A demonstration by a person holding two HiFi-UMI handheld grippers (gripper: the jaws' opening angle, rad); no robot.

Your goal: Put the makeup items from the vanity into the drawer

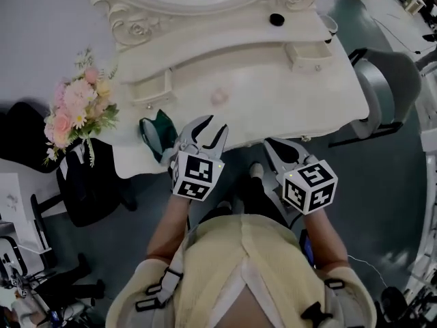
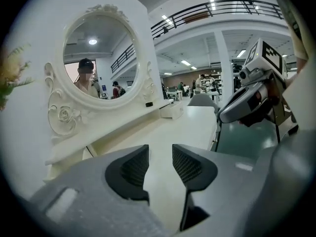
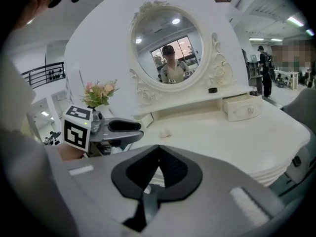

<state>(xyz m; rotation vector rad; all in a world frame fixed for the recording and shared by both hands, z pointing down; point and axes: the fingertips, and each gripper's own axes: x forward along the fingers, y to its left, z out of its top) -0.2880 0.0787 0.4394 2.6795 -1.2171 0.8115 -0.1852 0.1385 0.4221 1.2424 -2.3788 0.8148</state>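
A small pink makeup item (image 1: 218, 98) (image 3: 165, 132) lies in the middle of the white vanity top (image 1: 273, 94). A black round item (image 1: 276, 19) (image 3: 212, 90) sits on the upper shelf by the mirror. Two small drawers stand pulled out a little, one at the left (image 1: 151, 87) and one at the right (image 1: 311, 53) (image 3: 242, 107). My left gripper (image 1: 210, 130) (image 2: 160, 154) hovers at the vanity's front edge, open, with nothing between its pads. My right gripper (image 1: 273, 147) (image 3: 158, 152) is beside it to the right, shut and empty.
A dark green cloth-like thing (image 1: 158, 134) lies at the vanity's front left corner. A pink flower bouquet (image 1: 75, 111) stands left of the vanity. A grey chair (image 1: 386, 87) is at the right, a black one (image 1: 89, 190) at the left. The oval mirror (image 3: 168, 46) rises behind.
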